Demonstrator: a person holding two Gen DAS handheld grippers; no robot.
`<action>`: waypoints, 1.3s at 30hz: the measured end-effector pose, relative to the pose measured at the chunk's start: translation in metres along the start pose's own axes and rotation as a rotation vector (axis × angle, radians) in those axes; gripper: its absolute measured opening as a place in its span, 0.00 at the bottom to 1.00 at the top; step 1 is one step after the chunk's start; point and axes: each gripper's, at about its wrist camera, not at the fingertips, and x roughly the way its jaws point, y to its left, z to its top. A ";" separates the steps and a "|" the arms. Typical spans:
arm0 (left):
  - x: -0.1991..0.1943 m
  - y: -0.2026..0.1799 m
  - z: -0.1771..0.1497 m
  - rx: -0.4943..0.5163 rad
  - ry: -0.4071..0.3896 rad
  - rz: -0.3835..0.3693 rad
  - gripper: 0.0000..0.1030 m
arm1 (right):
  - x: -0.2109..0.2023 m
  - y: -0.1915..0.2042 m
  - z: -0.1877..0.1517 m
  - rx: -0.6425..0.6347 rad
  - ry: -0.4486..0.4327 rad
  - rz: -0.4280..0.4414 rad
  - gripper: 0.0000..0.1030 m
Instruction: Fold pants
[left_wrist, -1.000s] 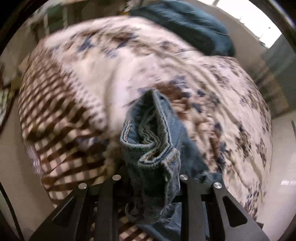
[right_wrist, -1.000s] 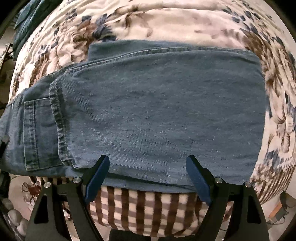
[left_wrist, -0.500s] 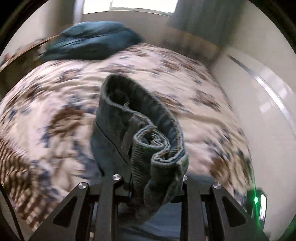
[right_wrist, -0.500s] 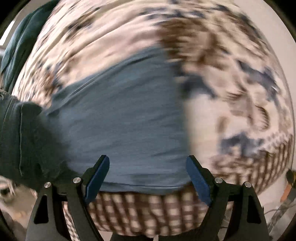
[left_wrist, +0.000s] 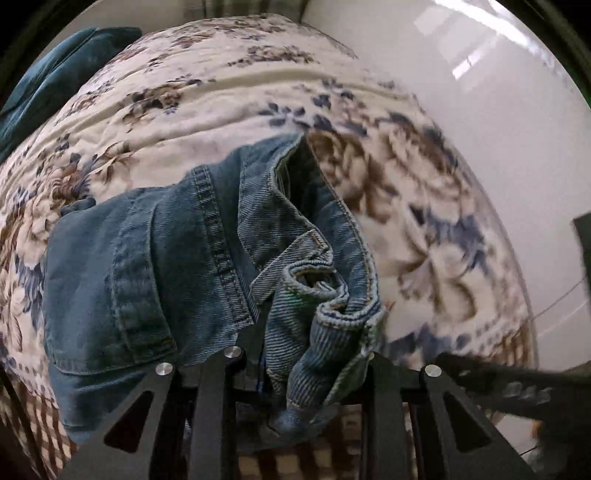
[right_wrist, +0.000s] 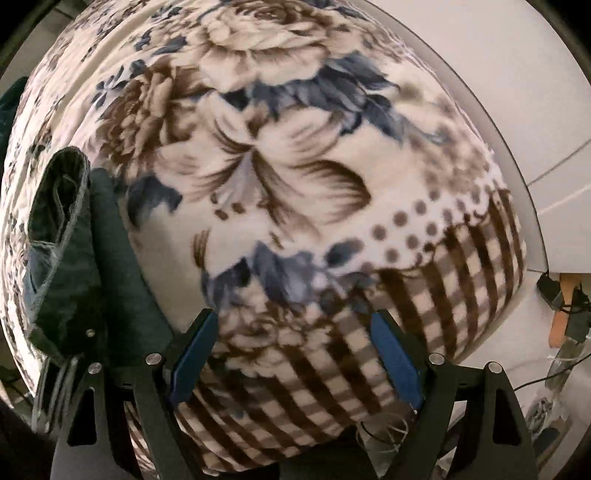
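Blue denim pants (left_wrist: 155, 266) lie folded on floral bedspread, pocket up; bunched waistband end (left_wrist: 325, 317) raised, clamped at near edge.

A home bedroom: bed under a floral blanket (right_wrist: 280, 155), teal pillow (left_wrist: 62, 74), white wall (left_wrist: 480, 92).

Left wrist view: pants (left_wrist: 155, 266) lie on the blanket (left_wrist: 229, 96), with their bunched waistband end between the fingers of the left gripper (left_wrist: 299, 354) and the rest spread to its left. A pillow (left_wrist: 55, 77) sits at the far left of the bed, behind the pants. Right wrist view: right gripper (right_wrist: 295, 350) over bare blanket (right_wrist: 280, 155), pants (right_wrist: 66, 251) at its left, well apart from its fingers.
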 end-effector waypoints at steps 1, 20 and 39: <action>-0.001 -0.004 -0.002 0.015 0.011 0.011 0.23 | 0.001 -0.001 0.001 -0.002 0.004 0.005 0.84; -0.120 0.140 0.024 -0.297 -0.027 0.033 0.99 | -0.061 0.087 0.023 -0.235 0.015 0.301 0.87; -0.007 0.222 0.002 -0.411 0.232 0.056 0.99 | -0.025 0.061 -0.024 -0.130 0.204 0.346 0.16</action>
